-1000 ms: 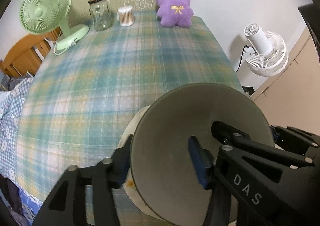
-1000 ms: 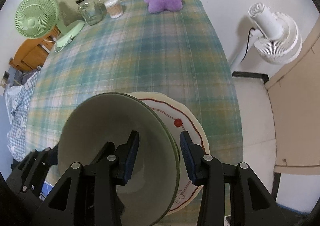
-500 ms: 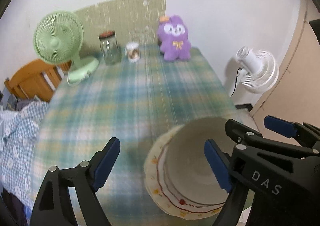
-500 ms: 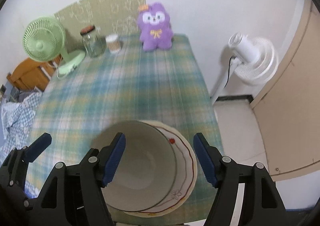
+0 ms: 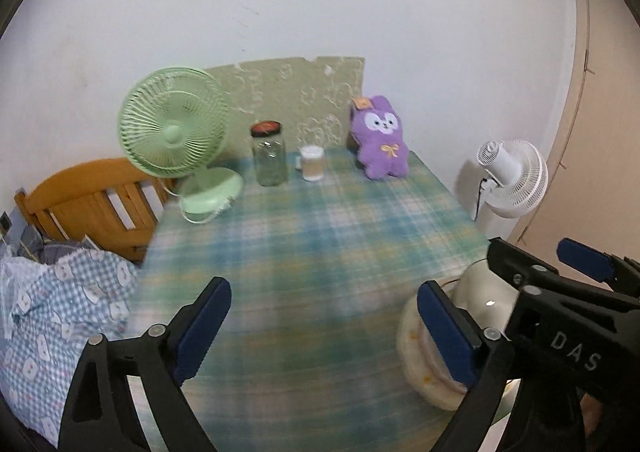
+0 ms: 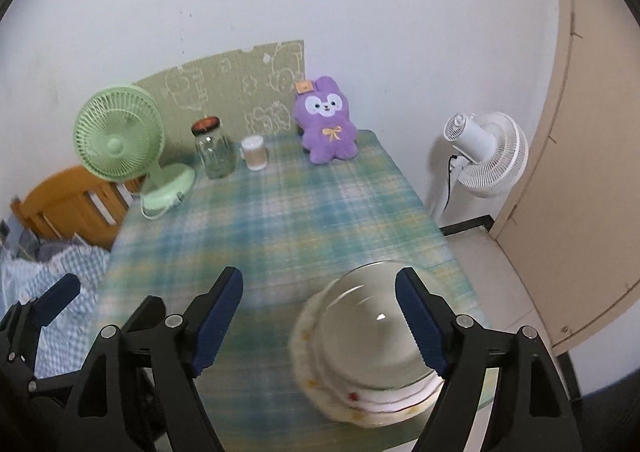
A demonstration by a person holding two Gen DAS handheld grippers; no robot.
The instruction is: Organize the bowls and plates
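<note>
A pale grey-green bowl rests in a cream plate with a red rim line, at the near right corner of the plaid table. The right gripper is open and empty, raised above the stack and drawn back. The left gripper is open and empty, raised over the table's near middle. In the left wrist view the bowl and plate show at right, partly hidden behind the right finger. The right gripper's body crosses the left wrist view's right side.
At the table's far edge stand a green desk fan, a glass jar, a cotton-swab tub and a purple plush toy. A white floor fan stands right of the table. A wooden bed frame and checked bedding lie left.
Both grippers let go of the bowl, opened wide and pulled up and back. The bowl now sits in the plate on the table.
</note>
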